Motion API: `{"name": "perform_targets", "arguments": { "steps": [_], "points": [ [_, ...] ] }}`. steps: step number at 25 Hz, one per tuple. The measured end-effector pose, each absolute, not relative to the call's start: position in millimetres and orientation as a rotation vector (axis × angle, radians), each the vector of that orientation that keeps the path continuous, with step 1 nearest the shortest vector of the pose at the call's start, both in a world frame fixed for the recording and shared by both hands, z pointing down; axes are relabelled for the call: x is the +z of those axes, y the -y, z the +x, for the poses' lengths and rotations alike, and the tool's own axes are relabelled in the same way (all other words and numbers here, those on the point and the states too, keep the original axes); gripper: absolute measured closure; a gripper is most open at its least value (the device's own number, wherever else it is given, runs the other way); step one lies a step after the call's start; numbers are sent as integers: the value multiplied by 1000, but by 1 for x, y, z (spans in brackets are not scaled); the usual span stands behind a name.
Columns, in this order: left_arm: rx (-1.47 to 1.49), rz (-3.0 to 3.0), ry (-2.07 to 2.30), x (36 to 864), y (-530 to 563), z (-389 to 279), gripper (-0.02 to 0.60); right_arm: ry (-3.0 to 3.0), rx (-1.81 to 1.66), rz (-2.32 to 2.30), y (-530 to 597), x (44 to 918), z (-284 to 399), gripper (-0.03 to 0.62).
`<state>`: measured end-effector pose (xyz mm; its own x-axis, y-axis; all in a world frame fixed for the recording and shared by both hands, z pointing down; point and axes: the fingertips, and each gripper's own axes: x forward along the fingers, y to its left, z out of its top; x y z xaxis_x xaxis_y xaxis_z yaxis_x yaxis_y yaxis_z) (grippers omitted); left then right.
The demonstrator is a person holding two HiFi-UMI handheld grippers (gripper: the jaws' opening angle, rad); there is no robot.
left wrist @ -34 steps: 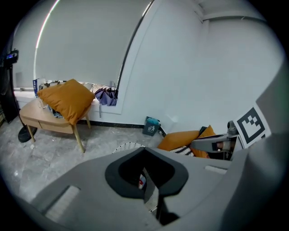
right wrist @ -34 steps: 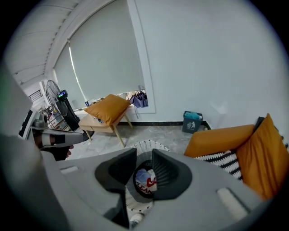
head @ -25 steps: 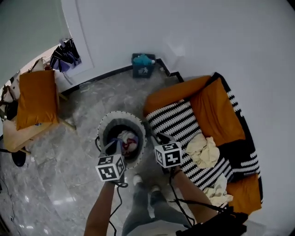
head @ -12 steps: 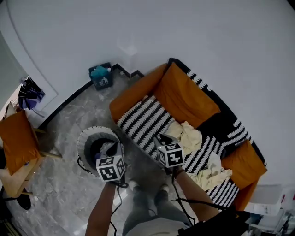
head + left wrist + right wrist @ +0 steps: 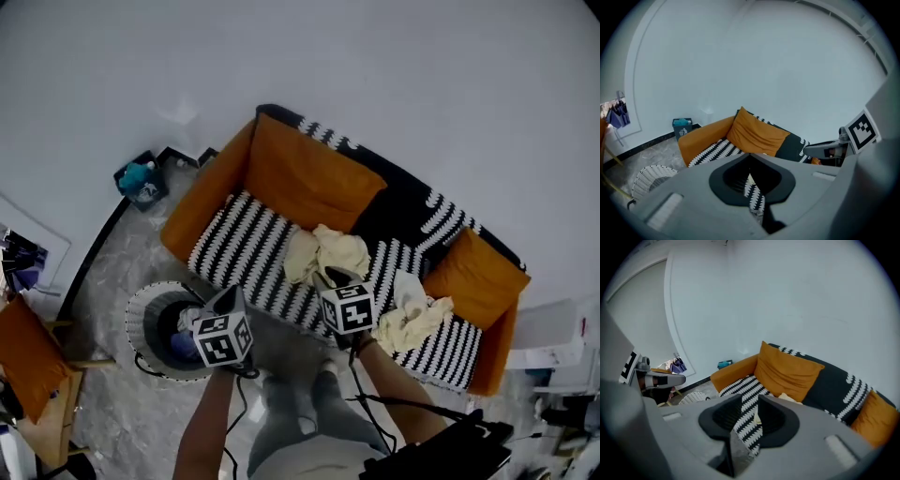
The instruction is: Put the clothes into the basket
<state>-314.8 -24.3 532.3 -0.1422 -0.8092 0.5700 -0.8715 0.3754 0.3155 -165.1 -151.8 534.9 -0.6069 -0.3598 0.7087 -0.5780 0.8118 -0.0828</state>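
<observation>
1. At the far left, a small blue bin (image 5: pixel 141 181) is standing against the wall, with something teal showing in its top.
2. The woven basket (image 5: pixel 139 314) is sitting on the marble floor, just left of the sofa's near left corner. Inside it a white garment (image 5: pixel 188 319) is lying against the right wall, and a blue garment (image 5: pixel 183 346) is lying beside it on the near side.
3. I am holding the left gripper (image 5: pixel 225 305) over the basket's right rim. Its jaws are standing slightly apart and are gripping nothing. In the left gripper view only the striped seat is showing through the gap.
4. The sofa (image 5: pixel 234 253) is running from far left to near right under a black-and-white striped cover. A large orange cushion (image 5: pixel 309 183) is leaning on its back.
5. A cream garment (image 5: pixel 323 251) is lying crumpled in the middle of the seat, not yet in the basket.
6. I am pointing the right gripper (image 5: pixel 336 278) at that cream garment, with its tips just short of the near edge of the cloth. Its jaws are standing apart and empty, and the striped cover is filling the gap between them.
7. Further right, a second cream garment (image 5: pixel 410 317) is sprawling over the seat, just left of a smaller orange cushion (image 5: pixel 473 281).
</observation>
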Motion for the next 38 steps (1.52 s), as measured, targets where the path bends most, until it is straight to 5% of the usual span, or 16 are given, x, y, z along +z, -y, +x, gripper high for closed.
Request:
{"name": "perform_targets", "arguments": {
  "steps": [25, 38],
  "points": [
    [441, 1861, 1481, 577, 181, -37, 586, 1962, 802, 1336, 213, 590, 181, 480],
    [565, 1869, 1335, 633, 184, 45, 586, 1766, 988, 1514, 201, 682, 287, 480]
  ]
}}
